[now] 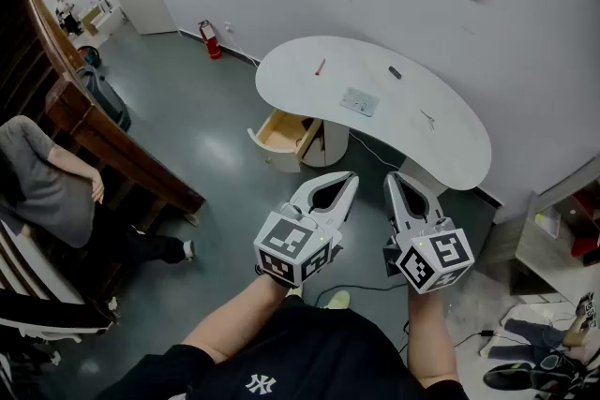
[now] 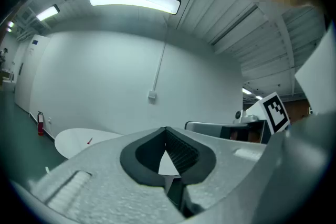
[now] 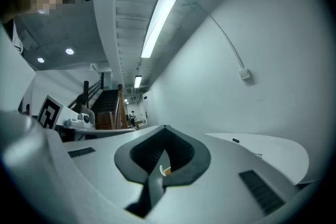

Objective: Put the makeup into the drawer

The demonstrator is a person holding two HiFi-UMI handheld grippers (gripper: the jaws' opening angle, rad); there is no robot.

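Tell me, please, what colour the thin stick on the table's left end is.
Red; the stick shows best in the head view.

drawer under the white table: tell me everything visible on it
The drawer stands pulled open from the white pedestal beneath the left part of the curved white table, out over the grey floor. Its inside looks like light wood, and its outer front is white and rounded. What shows of the inside looks empty, though it is small in view. Only the pedestal touches it.
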